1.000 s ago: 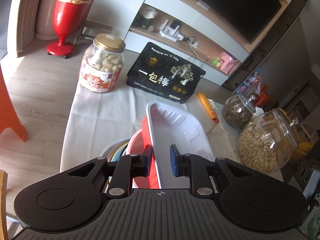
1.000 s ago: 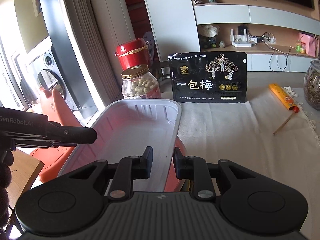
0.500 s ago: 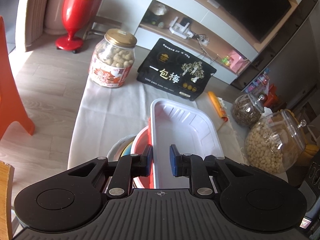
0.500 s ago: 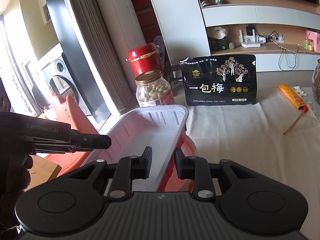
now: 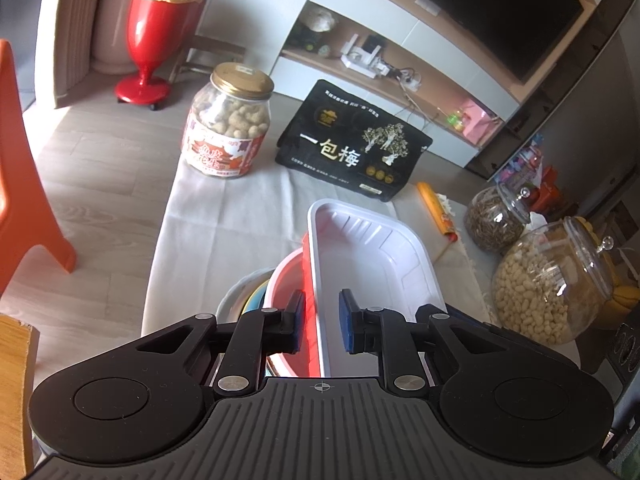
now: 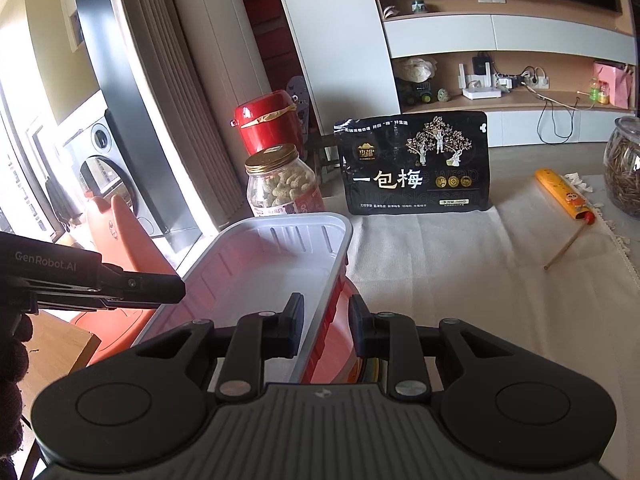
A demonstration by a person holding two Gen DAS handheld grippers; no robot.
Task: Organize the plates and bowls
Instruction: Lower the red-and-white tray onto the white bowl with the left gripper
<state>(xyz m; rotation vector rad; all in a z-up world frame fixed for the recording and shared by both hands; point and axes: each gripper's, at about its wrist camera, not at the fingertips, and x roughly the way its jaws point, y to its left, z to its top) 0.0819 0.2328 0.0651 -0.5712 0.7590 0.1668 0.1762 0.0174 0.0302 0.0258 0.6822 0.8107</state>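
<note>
A white rectangular tray with a red underside (image 5: 372, 264) sits on top of a red bowl (image 5: 284, 280), which rests in a stack of bowls with a pale blue one (image 5: 254, 300) and a white one (image 5: 236, 294). My left gripper (image 5: 320, 322) straddles the tray's left long rim, jaws narrowly apart around it. In the right wrist view my right gripper (image 6: 325, 326) straddles the tray's (image 6: 272, 264) right long rim the same way. The left gripper's body (image 6: 92, 284) shows at the tray's other side. The whole stack is held above the cloth.
On the white tablecloth (image 5: 224, 216) stand a peanut jar (image 5: 226, 120), a black snack bag (image 5: 352, 148), an orange tube (image 5: 434, 210) and two glass jars (image 5: 548, 284) at the right. An orange chair (image 5: 24, 184) and a red bin (image 5: 160, 32) are at the left.
Both grippers have risen and drawn back a little with the tray and bowls; the table items sit lower and farther off in both views. The grips look the same.
</note>
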